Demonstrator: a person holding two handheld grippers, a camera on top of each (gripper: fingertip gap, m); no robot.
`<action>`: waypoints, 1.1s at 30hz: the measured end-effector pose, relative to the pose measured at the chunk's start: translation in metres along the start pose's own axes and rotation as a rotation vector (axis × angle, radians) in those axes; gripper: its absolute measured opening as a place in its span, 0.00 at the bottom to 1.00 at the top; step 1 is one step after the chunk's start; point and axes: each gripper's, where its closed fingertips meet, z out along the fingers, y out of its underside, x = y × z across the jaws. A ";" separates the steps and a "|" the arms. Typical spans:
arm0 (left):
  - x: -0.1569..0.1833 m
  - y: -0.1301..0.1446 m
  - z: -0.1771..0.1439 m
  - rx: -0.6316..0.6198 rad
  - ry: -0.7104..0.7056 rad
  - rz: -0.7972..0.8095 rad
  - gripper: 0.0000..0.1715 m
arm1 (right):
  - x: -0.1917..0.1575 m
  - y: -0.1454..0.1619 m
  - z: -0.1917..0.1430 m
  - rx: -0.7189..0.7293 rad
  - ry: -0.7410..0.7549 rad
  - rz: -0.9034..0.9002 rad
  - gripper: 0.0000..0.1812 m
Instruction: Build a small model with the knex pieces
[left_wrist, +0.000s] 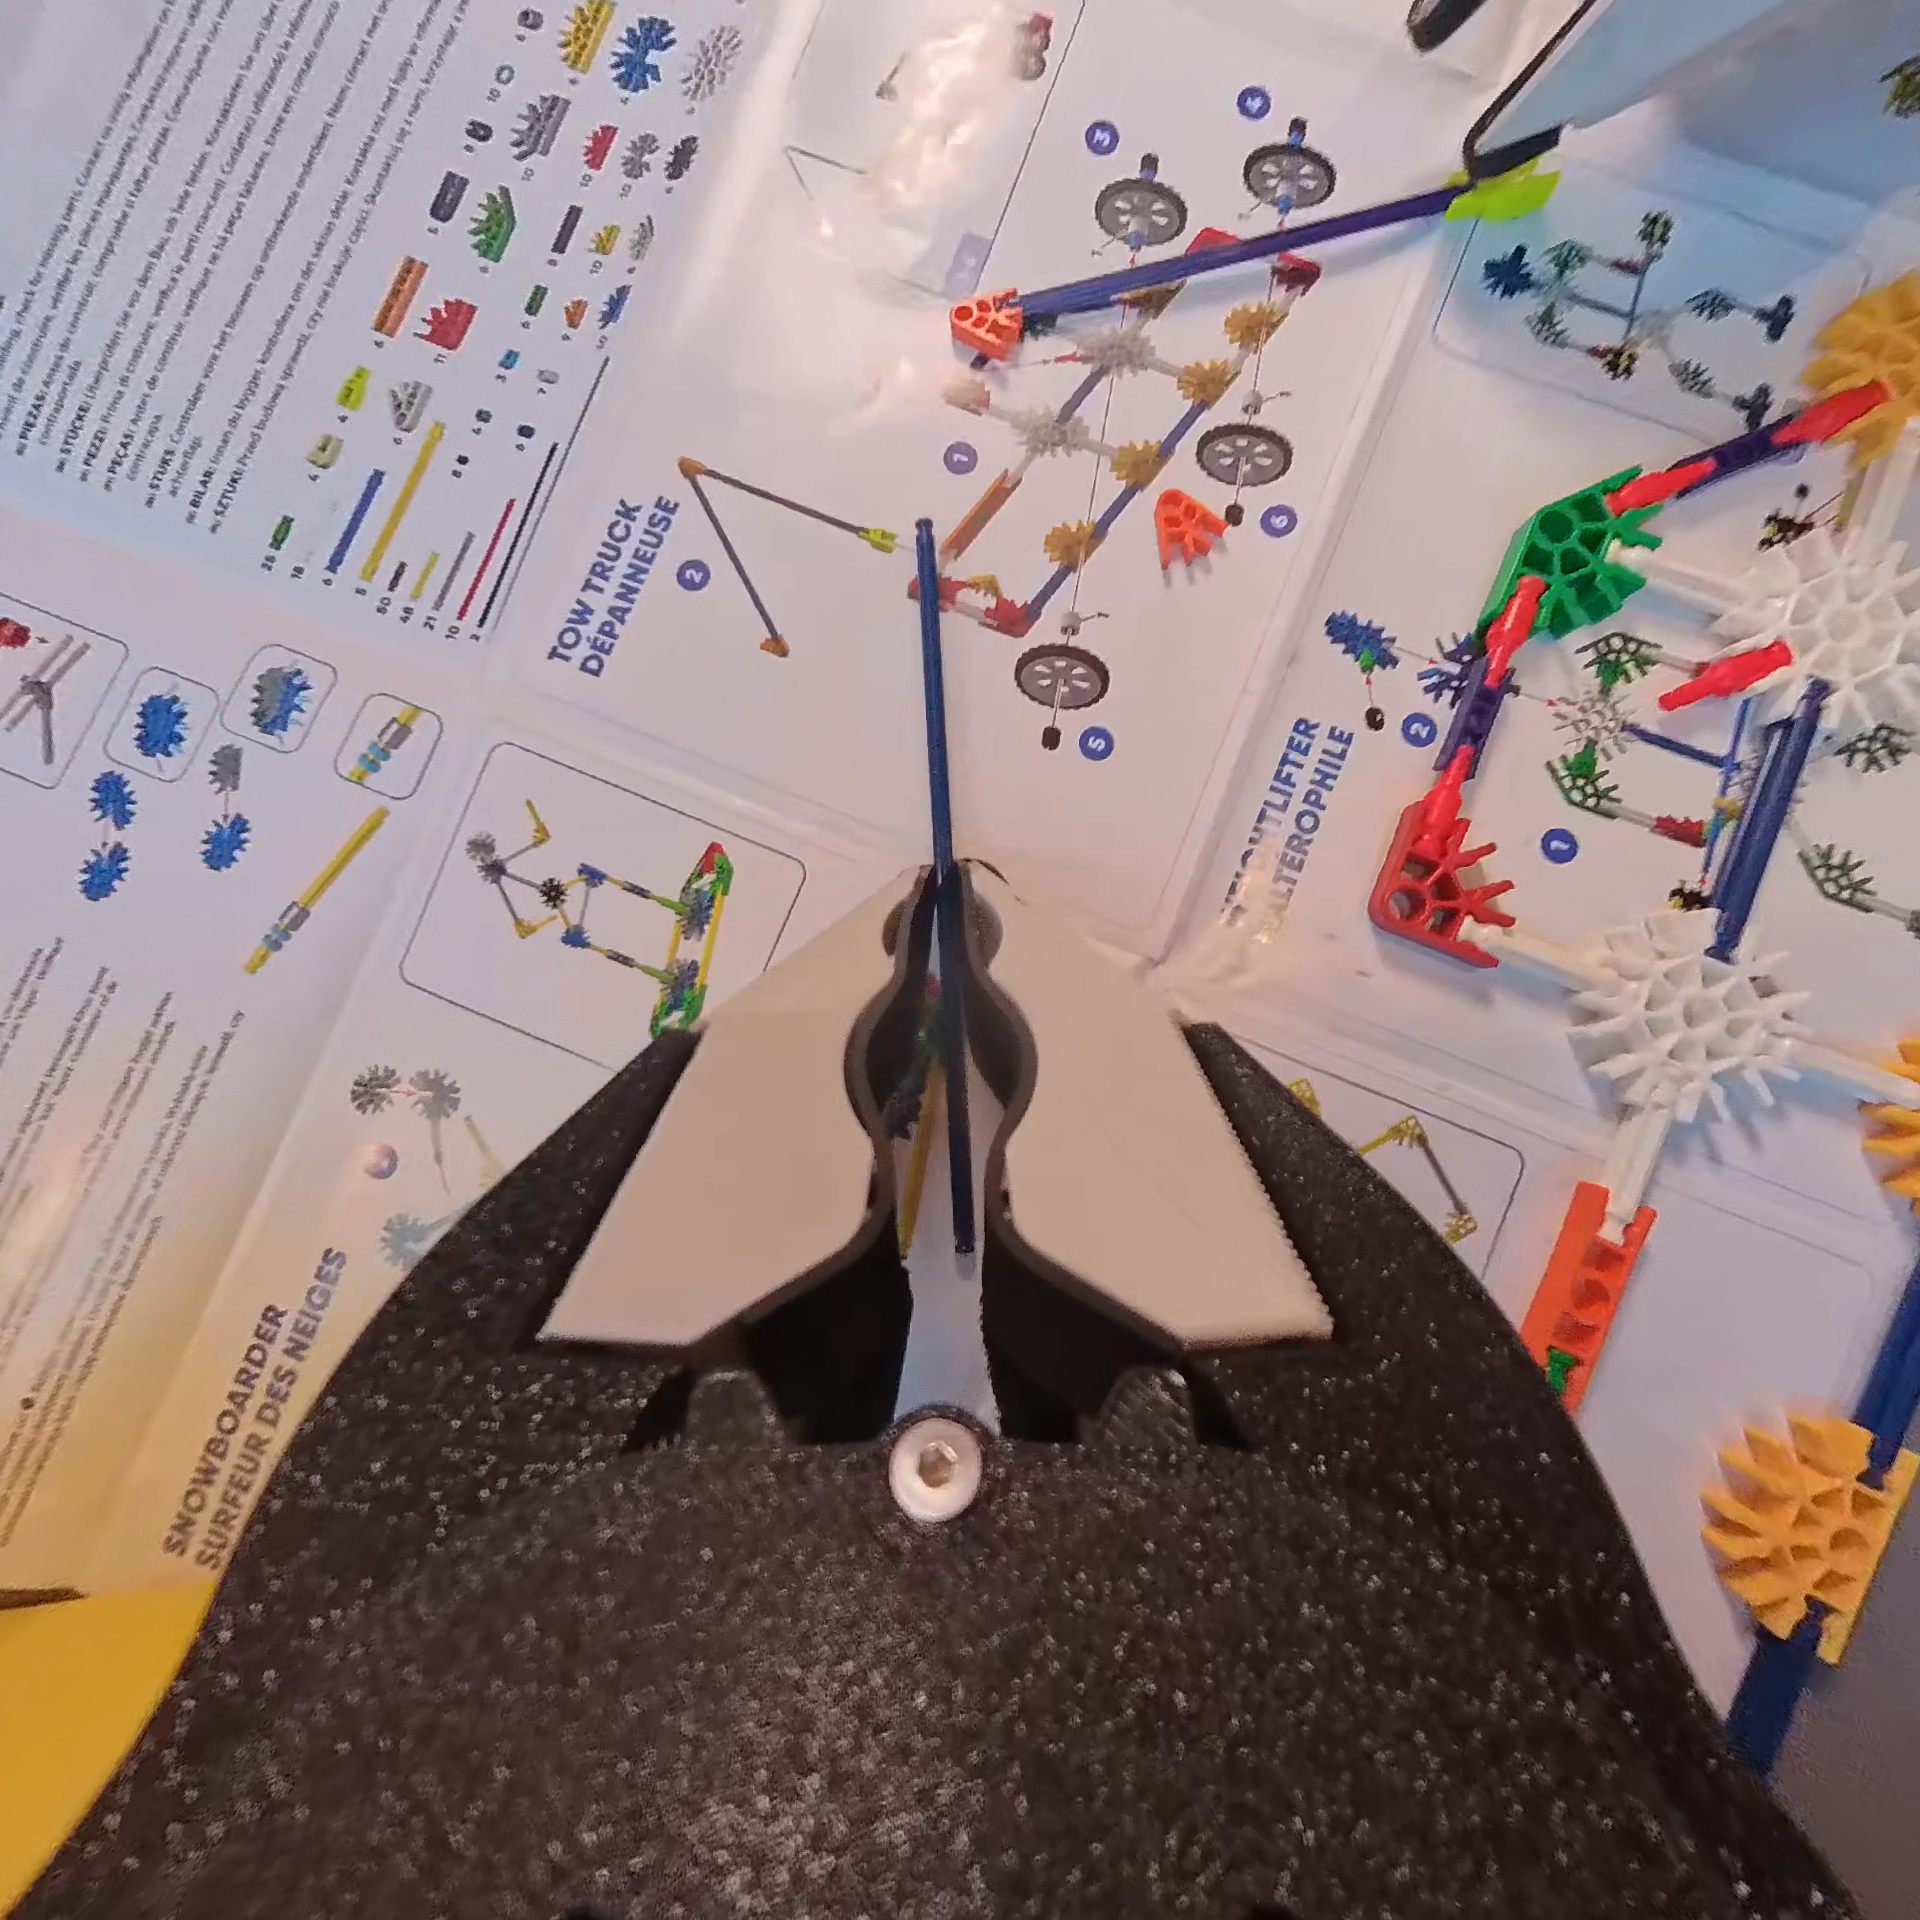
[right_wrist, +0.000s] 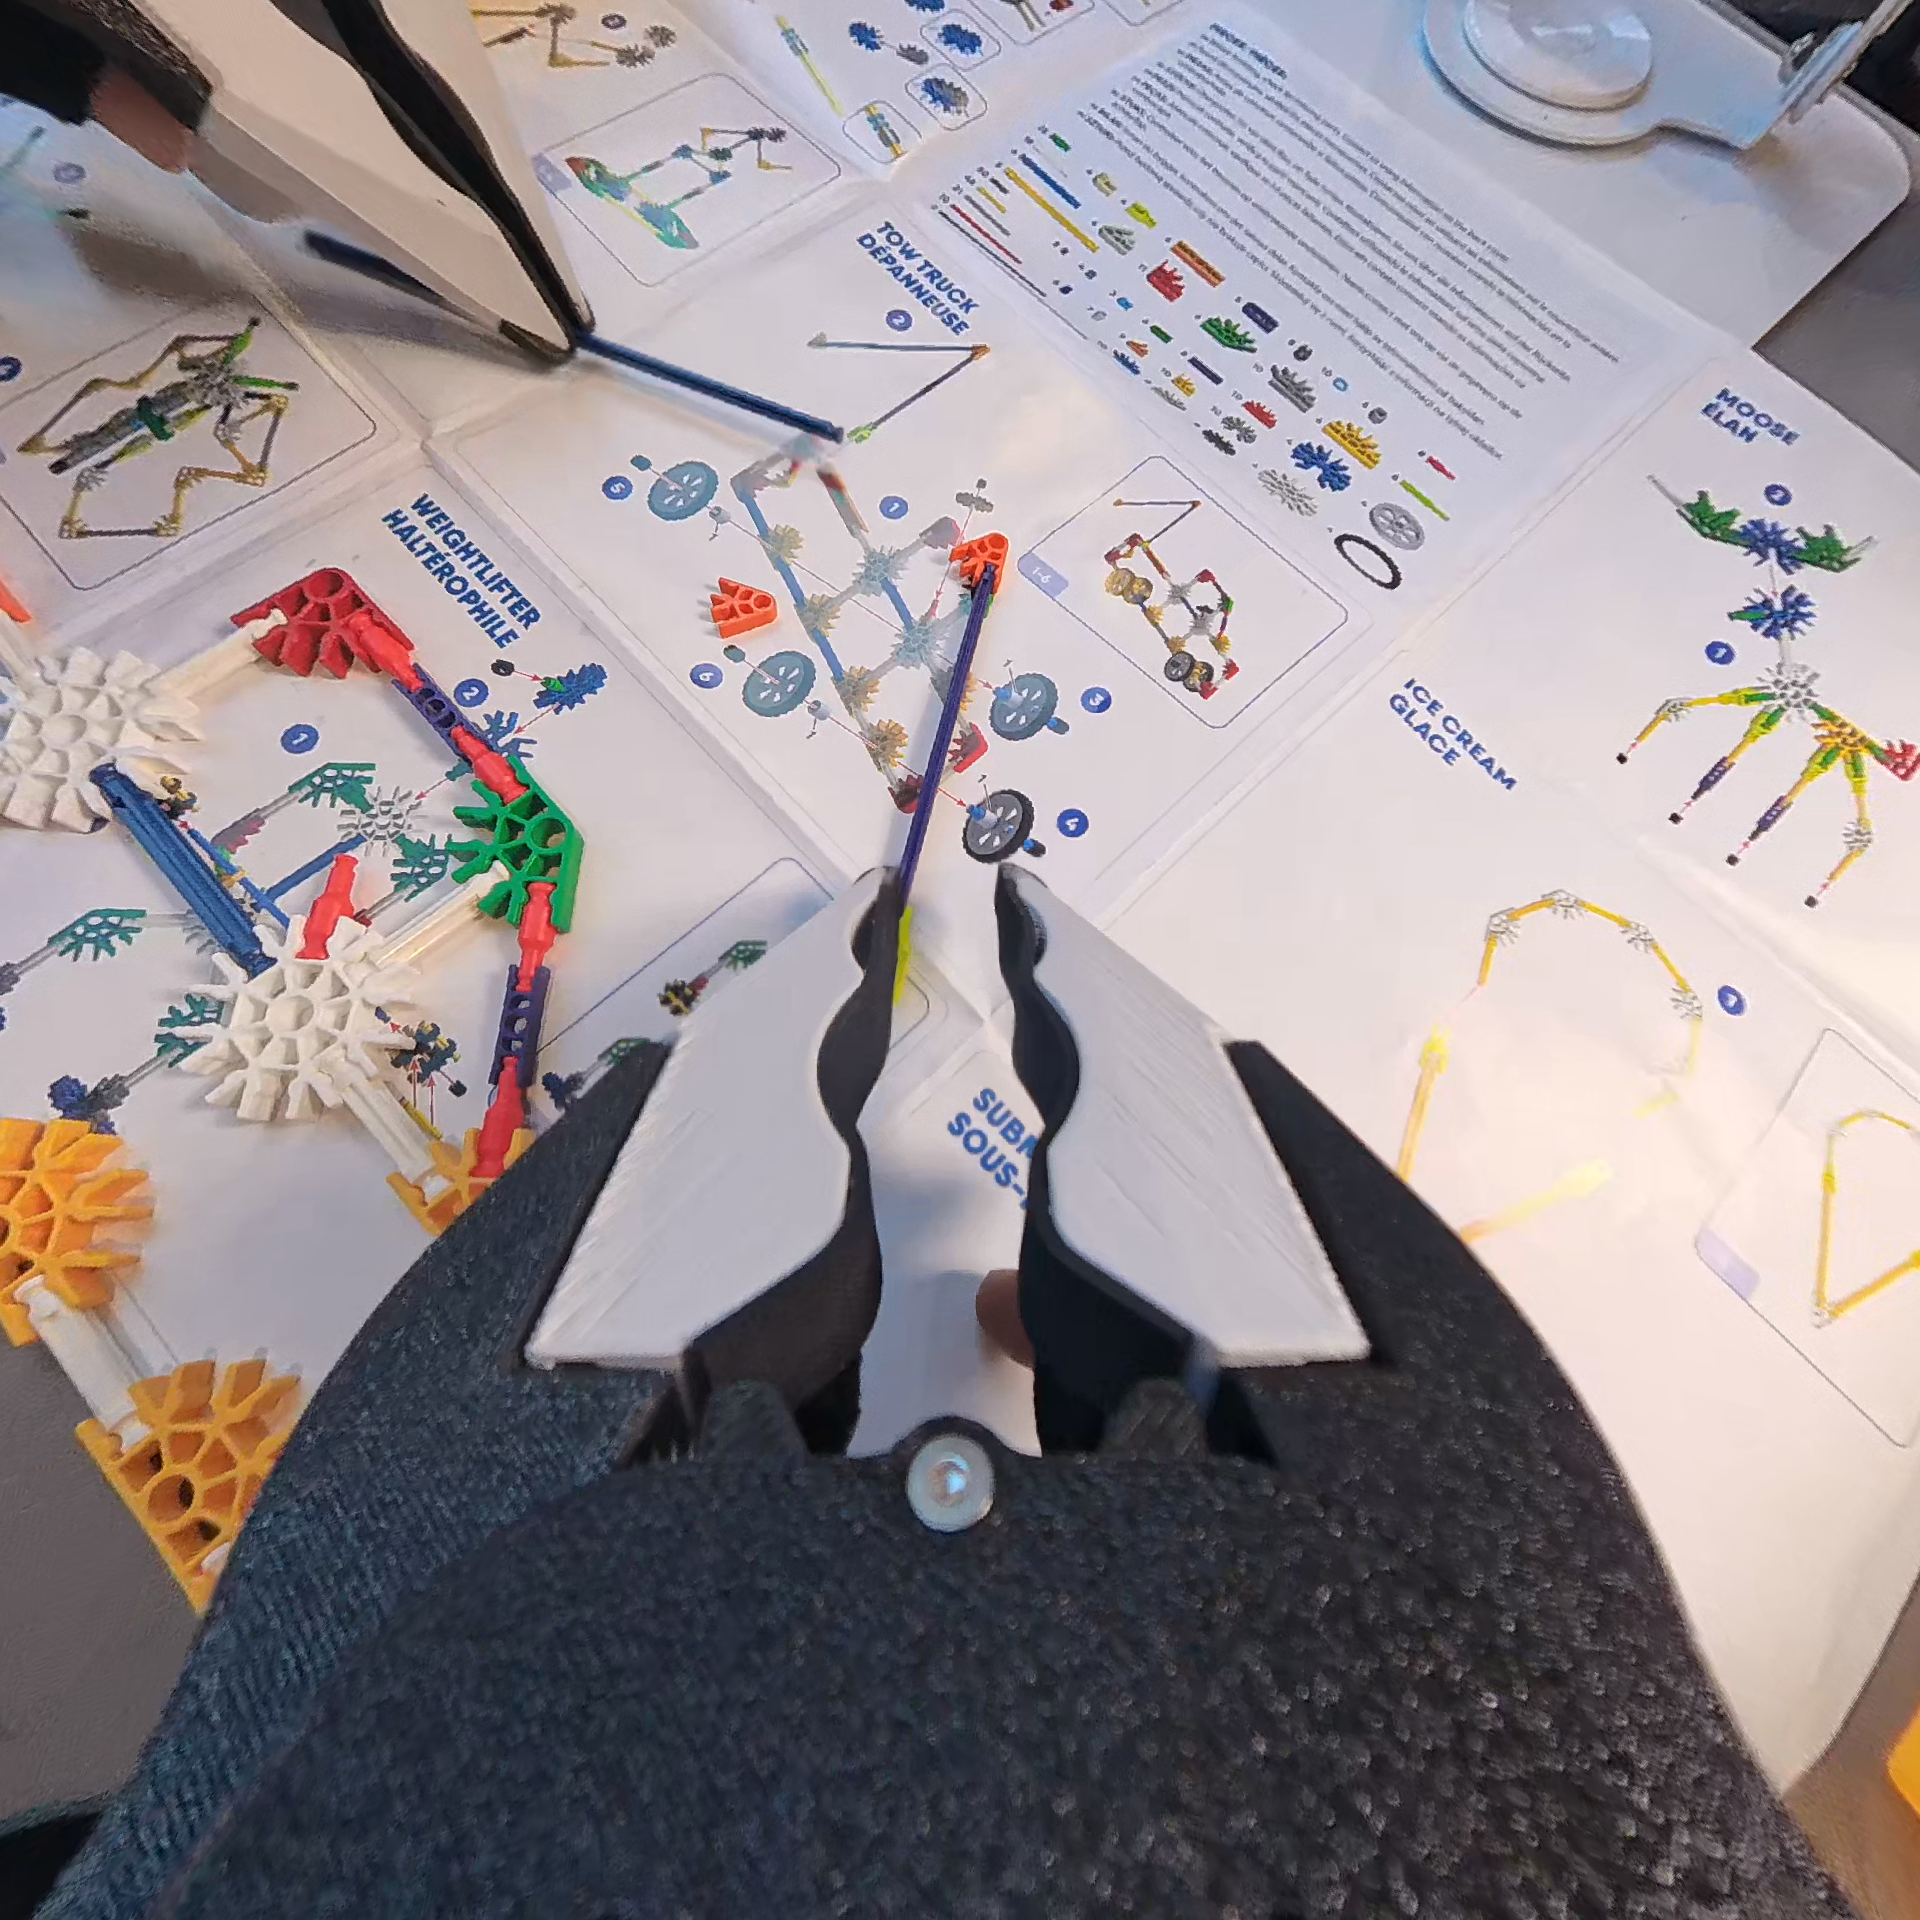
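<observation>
The left hand-held gripper (left_wrist: 940, 883) was clamped narrow on a thin dark blue rod (left_wrist: 932, 665), which ran back between its pale fingers (left_wrist: 790, 1091) and stuck out forward over the instruction sheet (left_wrist: 582, 727), its far tip ending in the air just short of a printed vehicle diagram. From the right wrist view the same rod (right_wrist: 717, 390) pointed out of that gripper (right_wrist: 566, 338) at the upper left.

The right hand-held gripper (right_wrist: 940, 883) stood with a narrow gap between its fingertips. A purple-blue rod (right_wrist: 940, 717) with a lime-green connector (right_wrist: 902, 951) at its near end lay against the inner face of its left finger (right_wrist: 727, 1122); the right finger was apart from it, and whether the rod was truly gripped I could not tell. The rod's far end was joined to an orange connector (right_wrist: 982, 556). In the left wrist view that rod (left_wrist: 1226, 244) stretched from the orange connector (left_wrist: 982, 322) to the green one (left_wrist: 1507, 192) at the other gripper's tip.

A second orange connector (right_wrist: 743, 608) lay loose on the sheet near it. To the side sat a partly built model (right_wrist: 312, 831) of white hubs, a red corner piece, a green connector, blue rods and yellow-orange hubs. The sheet (right_wrist: 1299, 883) covered most of the table (right_wrist: 1849, 343).
</observation>
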 end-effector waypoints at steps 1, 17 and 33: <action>0.002 -0.002 0.000 0.011 0.015 -0.016 0.00 | 0.001 0.002 -0.002 -0.012 0.003 0.012 0.09; 0.009 -0.013 0.009 0.055 0.043 -0.149 0.00 | -0.046 0.000 -0.003 -0.058 -0.204 0.031 0.06; -0.001 -0.016 -0.006 0.093 0.016 -0.160 0.00 | -0.040 0.002 0.015 -0.179 -0.148 -0.057 0.04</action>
